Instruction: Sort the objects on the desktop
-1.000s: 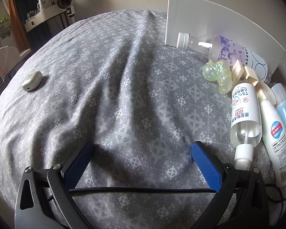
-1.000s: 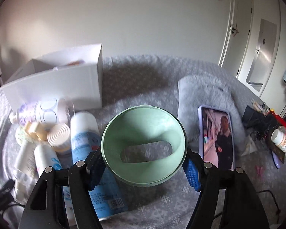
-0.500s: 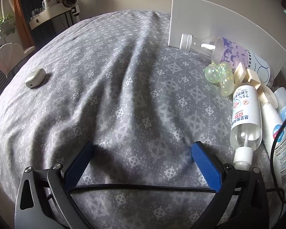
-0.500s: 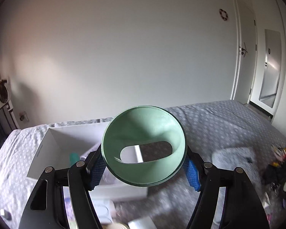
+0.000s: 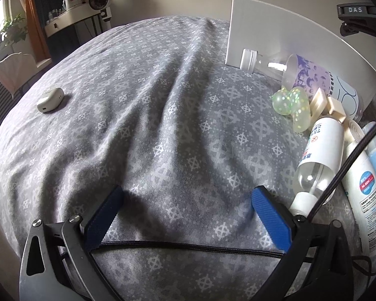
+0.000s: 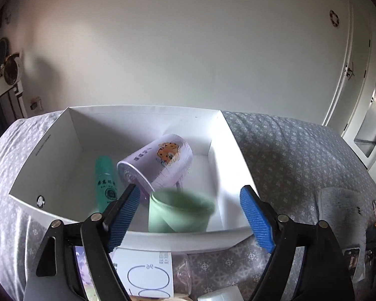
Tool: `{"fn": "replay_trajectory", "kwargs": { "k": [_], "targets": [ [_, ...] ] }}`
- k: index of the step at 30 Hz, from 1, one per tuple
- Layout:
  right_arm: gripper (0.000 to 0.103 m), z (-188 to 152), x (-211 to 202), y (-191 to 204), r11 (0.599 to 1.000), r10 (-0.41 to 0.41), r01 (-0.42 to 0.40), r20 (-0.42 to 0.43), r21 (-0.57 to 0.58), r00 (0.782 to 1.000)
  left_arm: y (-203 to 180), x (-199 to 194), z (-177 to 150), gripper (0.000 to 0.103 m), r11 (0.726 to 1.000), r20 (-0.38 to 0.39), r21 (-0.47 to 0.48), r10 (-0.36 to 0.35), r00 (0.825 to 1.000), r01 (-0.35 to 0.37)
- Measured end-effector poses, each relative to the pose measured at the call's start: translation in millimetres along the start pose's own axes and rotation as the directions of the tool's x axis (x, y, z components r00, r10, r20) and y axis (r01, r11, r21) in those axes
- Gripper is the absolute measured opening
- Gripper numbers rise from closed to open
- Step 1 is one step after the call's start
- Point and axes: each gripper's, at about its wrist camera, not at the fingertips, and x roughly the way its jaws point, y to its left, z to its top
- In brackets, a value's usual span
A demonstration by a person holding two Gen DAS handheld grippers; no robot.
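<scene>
Cup, green, blurred, dropping into white box, below and ahead of right gripper; jaws opening, pads clear of it, released. Inside already: lilac cup on its side, green tube lying lengthwise front to back. Left gripper spread wide, empty, low over grey bedspread. Next candidates just right of it, beside box wall: spray bottle with nozzle towards gripper, glitter toy, printed bottle. Black cable across spray bottle, likely a snag. Earbud case well apart at left.
</scene>
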Motion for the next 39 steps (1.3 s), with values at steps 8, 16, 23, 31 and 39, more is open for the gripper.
{"fn": "replay_trajectory", "kwargs": {
  "k": [8, 16, 23, 31, 39],
  "targets": [
    [0.089, -63.1, -74.6, -52.0, 0.999, 0.05, -0.05, 0.001, 0.002, 0.999, 0.1, -1.0, -0.8, 0.103, 1.0, 0.002, 0.003, -0.011, 1.0, 0.011],
    [0.089, -152.0, -104.6, -119.1, 0.998, 0.048, -0.043, -0.102, 0.05, 0.994, -0.4, -2.4, -4.0, 0.103, 1.0, 0.012, 0.011, -0.01, 1.0, 0.01],
    [0.089, -176.4, -89.0, -152.5, 0.984, 0.094, -0.064, -0.182, 0.166, 0.979, -0.7, -3.2, -6.2, 0.103, 1.0, 0.023, 0.009, -0.008, 1.0, 0.008],
    [0.089, -165.7, -78.2, -132.5, 0.981, 0.142, -0.117, -0.163, 0.153, 0.976, -2.2, -2.3, -7.3, 0.103, 1.0, 0.034, 0.012, 0.005, 0.999, -0.005],
    [0.089, -157.6, -25.4, -100.1, 0.994, 0.112, -0.099, -0.347, 0.054, 0.931, -2.9, -1.5, -7.1, 0.103, 1.0, 0.038, 0.014, 0.012, 0.999, -0.012]
  ]
}}
